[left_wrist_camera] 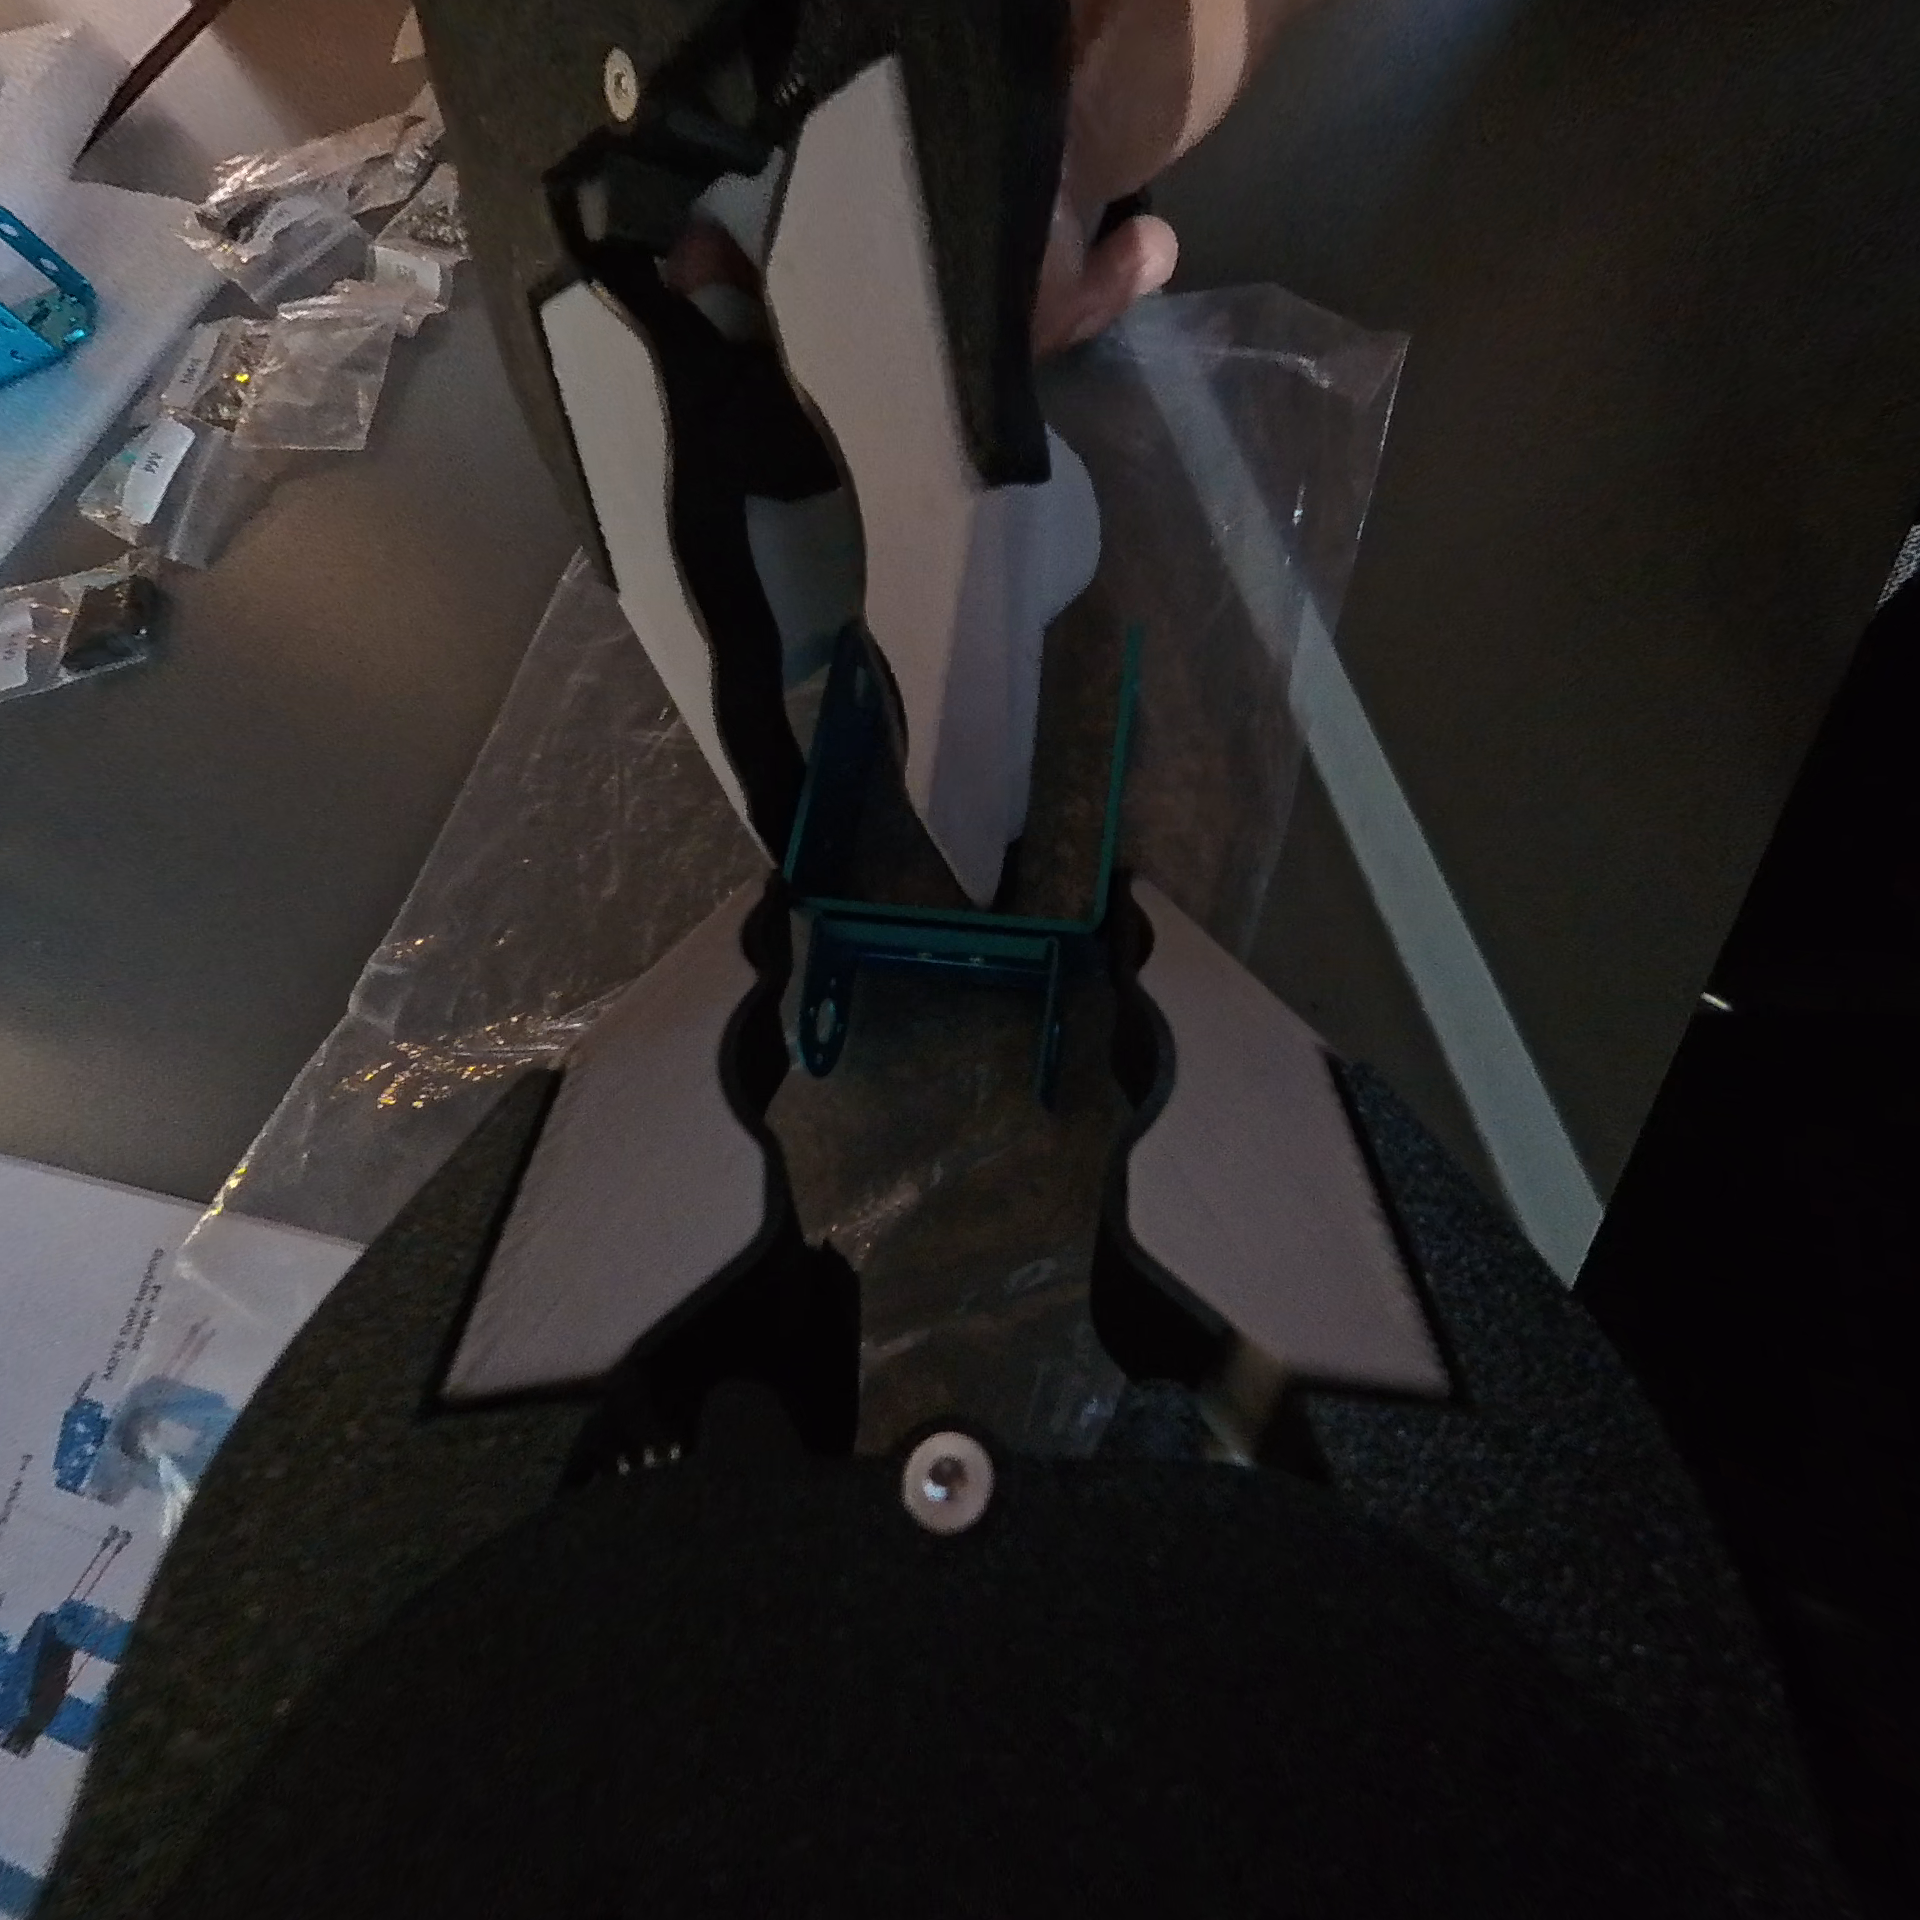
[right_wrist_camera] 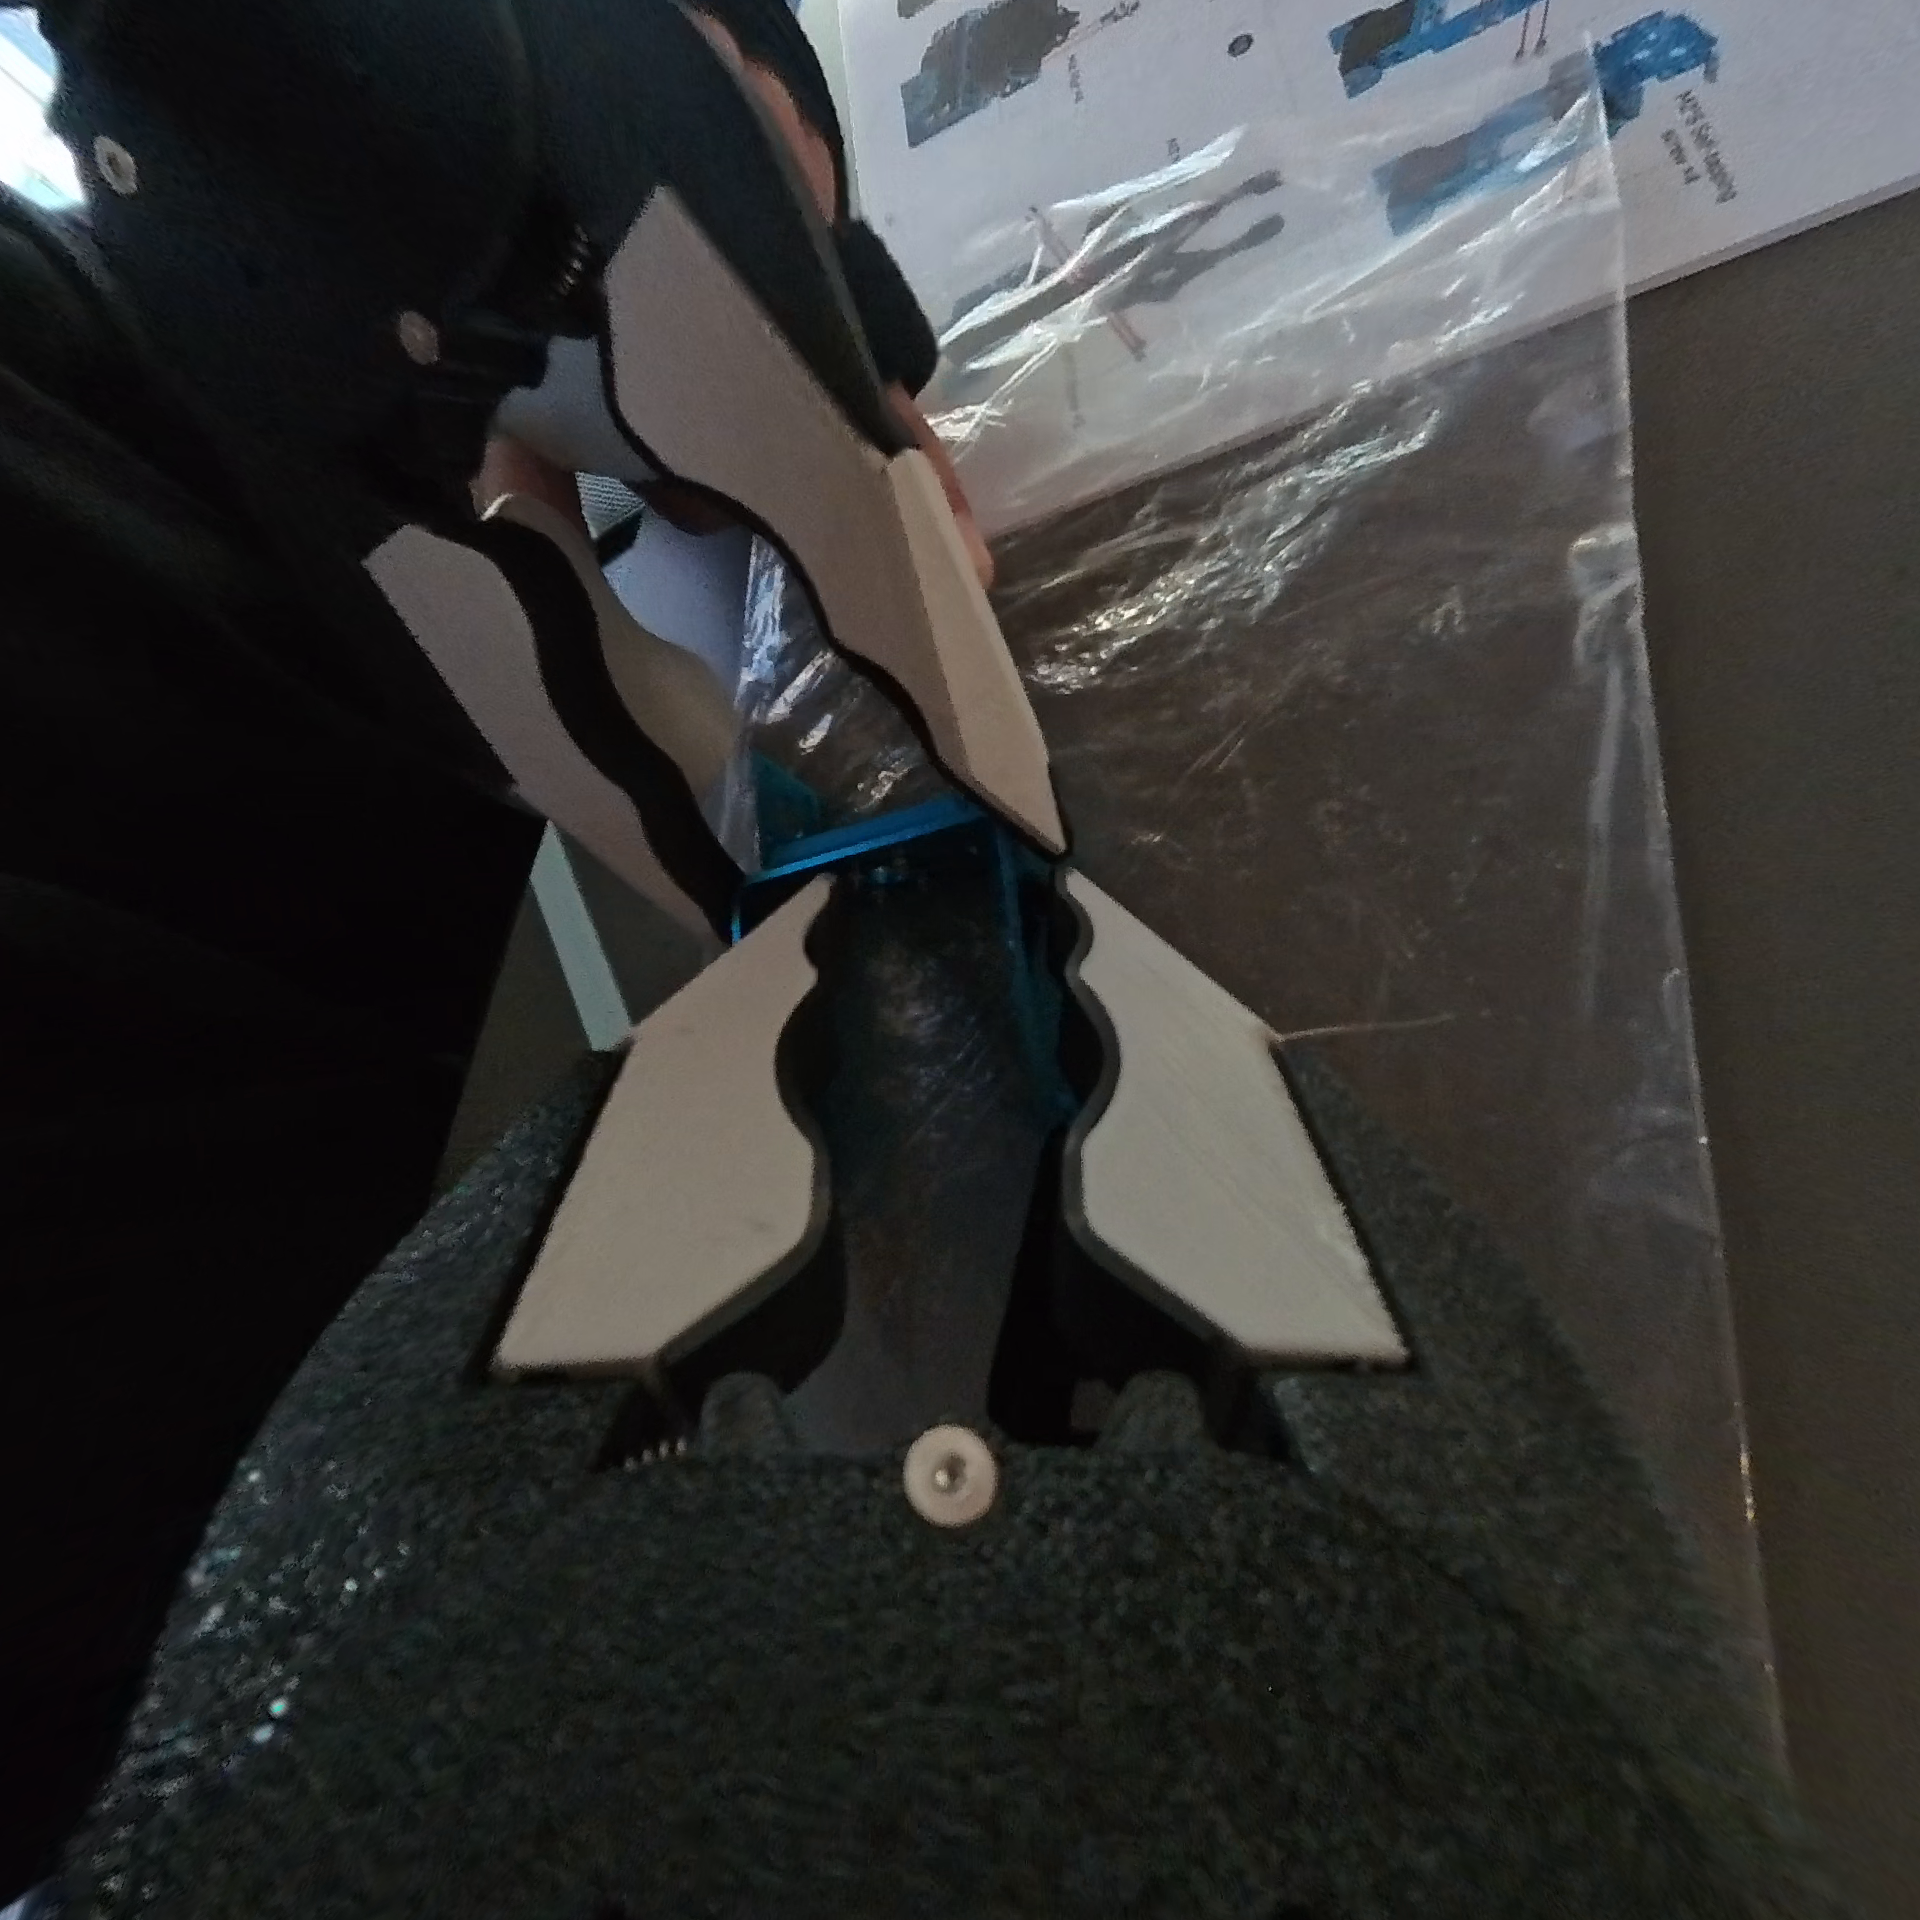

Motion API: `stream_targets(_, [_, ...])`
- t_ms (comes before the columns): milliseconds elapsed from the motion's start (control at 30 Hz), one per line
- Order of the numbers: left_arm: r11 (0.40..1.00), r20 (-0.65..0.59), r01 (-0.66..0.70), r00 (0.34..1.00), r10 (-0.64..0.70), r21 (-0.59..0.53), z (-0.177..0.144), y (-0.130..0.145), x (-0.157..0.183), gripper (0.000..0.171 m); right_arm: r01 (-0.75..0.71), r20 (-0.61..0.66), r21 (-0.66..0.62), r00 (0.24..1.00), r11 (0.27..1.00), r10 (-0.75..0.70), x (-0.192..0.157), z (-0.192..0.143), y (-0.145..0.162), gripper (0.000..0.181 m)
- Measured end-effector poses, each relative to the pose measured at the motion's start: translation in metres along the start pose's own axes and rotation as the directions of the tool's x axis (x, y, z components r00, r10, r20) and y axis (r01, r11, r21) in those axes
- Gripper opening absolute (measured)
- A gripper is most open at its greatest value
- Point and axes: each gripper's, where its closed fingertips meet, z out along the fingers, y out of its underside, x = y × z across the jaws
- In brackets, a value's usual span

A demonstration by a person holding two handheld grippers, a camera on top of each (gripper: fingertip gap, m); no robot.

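A blue metal bracket (left_wrist_camera: 940, 923), made of two U-shaped pieces set back to back, is held above a clear plastic bag (left_wrist_camera: 582, 883) on the dark table. My left gripper (left_wrist_camera: 951, 904) is shut on the blue bracket, with a fingertip against each outer side. My right gripper (right_wrist_camera: 945, 883) comes in from the opposite side and is shut on the same bracket (right_wrist_camera: 883, 844), tip to tip with the left one. In the left wrist view one of the right gripper's fingers (left_wrist_camera: 966, 675) reaches inside the far U. A hand (left_wrist_camera: 1122, 156) holds the right gripper.
An instruction sheet (left_wrist_camera: 94, 1382) lies at the lower left and shows at the top of the right wrist view (right_wrist_camera: 1195, 135). Several small bags of hardware (left_wrist_camera: 301, 312) and a blue perforated part (left_wrist_camera: 26, 301) lie at the upper left. A white strip (left_wrist_camera: 1455, 956) runs along the right. The tips of both grippers are at nearly the same place.
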Motion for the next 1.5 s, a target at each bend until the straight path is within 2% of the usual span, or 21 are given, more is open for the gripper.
stream_targets(167, [1.000,0.000,0.001,1.000,-0.001,-0.001,0.000,0.000,0.000,0.062,-0.104,0.075,0.028,0.992,0.994,0.102,0.002,-0.003,-0.002,0.030])
stream_targets(267, [1.000,0.002,0.004,1.000,-0.004,-0.002,0.001,-0.002,0.001,0.062,-0.096,0.106,0.020,0.990,0.995,0.093,-0.002,-0.004,-0.001,0.040])
stream_targets(367, [0.999,0.041,-0.033,0.999,0.032,0.009,0.000,-0.004,0.000,0.064,-0.071,0.078,0.017,0.994,0.997,0.069,-0.002,-0.003,0.000,0.040])
stream_targets(433, [0.998,0.163,-0.047,0.986,0.041,0.033,-0.008,-0.008,-0.011,0.092,-0.071,0.077,0.018,0.995,0.997,0.069,-0.002,-0.003,0.000,0.039])
stream_targets(467, [0.998,0.197,-0.029,0.980,0.018,0.054,-0.016,-0.011,-0.012,0.093,-0.067,0.076,0.017,0.995,0.998,0.065,-0.002,-0.003,0.001,0.039])
stream_targets(533, [0.987,0.198,0.087,0.974,-0.113,0.136,-0.036,-0.014,-0.007,0.085,-0.053,0.069,0.016,0.996,0.998,0.051,-0.002,-0.003,0.001,0.041])
stream_targets(633, [0.915,0.105,0.311,0.932,-0.347,0.258,-0.057,-0.015,0.008,0.057,-0.021,0.031,0.010,0.999,1.000,0.021,-0.001,-0.003,0.002,0.038])
stream_targets(733, [0.866,0.061,0.427,0.888,-0.456,0.260,-0.048,-0.016,0.018,0.056,0.011,-0.007,0.004,1.000,1.000,-0.011,0.000,-0.003,0.003,0.037])
stream_targets(933, [0.856,0.138,0.492,0.847,-0.512,0.157,-0.013,-0.004,0.021,0.049,0.033,-0.025,0.001,0.999,0.999,-0.033,0.000,-0.003,0.004,0.037])
stream_targets(1000, [0.859,0.176,0.488,0.842,-0.510,0.154,-0.008,-0.005,0.018,0.038,0.035,-0.029,0.001,0.999,0.999,-0.035,0.000,-0.002,0.004,0.037])
stream_targets(1200, [0.824,0.194,0.530,0.803,-0.564,0.200,-0.008,-0.008,0.012,0.033,0.030,-0.049,0.010,0.998,0.999,-0.030,0.002,-0.003,0.003,0.037])
stream_targets(1500, [0.823,0.253,0.530,0.784,-0.567,0.202,-0.007,-0.006,0.011,0.033,-0.007,-0.025,0.028,1.000,1.000,0.008,0.002,-0.005,0.003,0.038])
